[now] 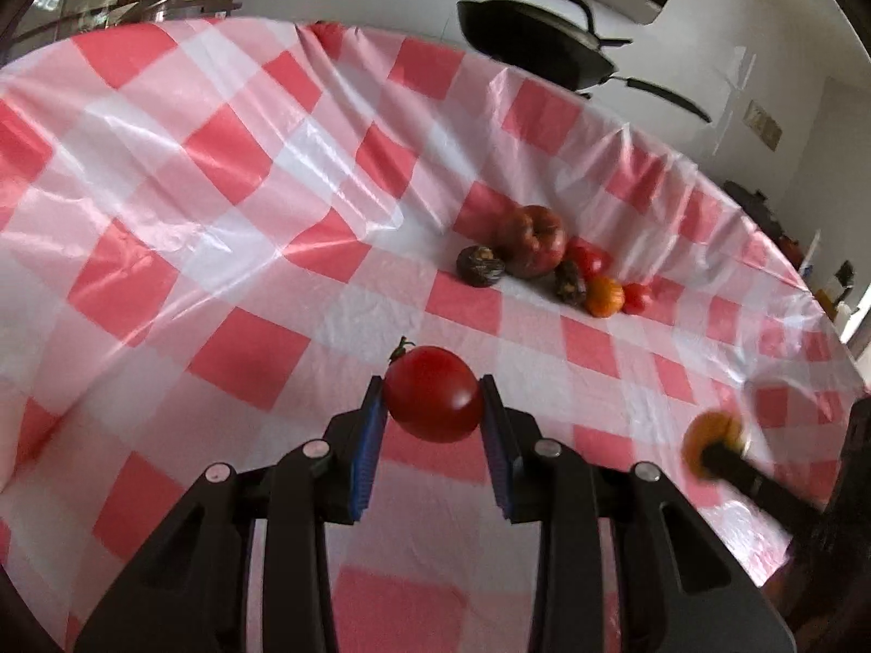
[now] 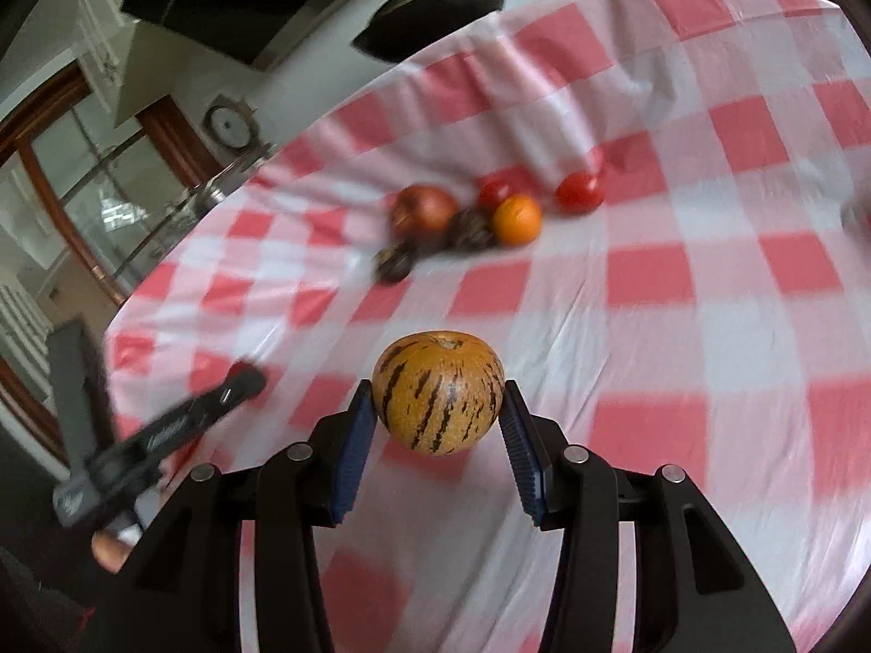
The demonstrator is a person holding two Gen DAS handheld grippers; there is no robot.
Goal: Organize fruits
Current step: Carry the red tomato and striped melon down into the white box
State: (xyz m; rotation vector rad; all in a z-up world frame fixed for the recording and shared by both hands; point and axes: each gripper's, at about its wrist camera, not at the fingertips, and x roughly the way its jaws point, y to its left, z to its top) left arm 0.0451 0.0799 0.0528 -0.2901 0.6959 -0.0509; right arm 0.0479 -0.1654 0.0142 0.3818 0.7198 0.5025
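My left gripper [image 1: 433,397] is shut on a red tomato [image 1: 434,393] with a green stem, held above the checked cloth. My right gripper [image 2: 440,400] is shut on an orange-yellow fruit with dark stripes [image 2: 438,392]; the same fruit [image 1: 712,438] shows blurred at the lower right of the left wrist view. Farther back on the cloth lies a cluster of fruit: a large red apple [image 1: 531,239], two dark round fruits [image 1: 479,265], an orange one [image 1: 604,296] and small red tomatoes [image 1: 588,258]. In the right wrist view the cluster [image 2: 468,217] is blurred, with one tomato [image 2: 580,191] apart to its right.
A red-and-white checked plastic cloth [image 1: 218,174] covers the table, wrinkled toward the far edge. Black pans [image 1: 533,41] sit beyond the far edge. The left gripper's body [image 2: 163,424] crosses the lower left of the right wrist view. A glass cabinet [image 2: 81,174] stands behind.
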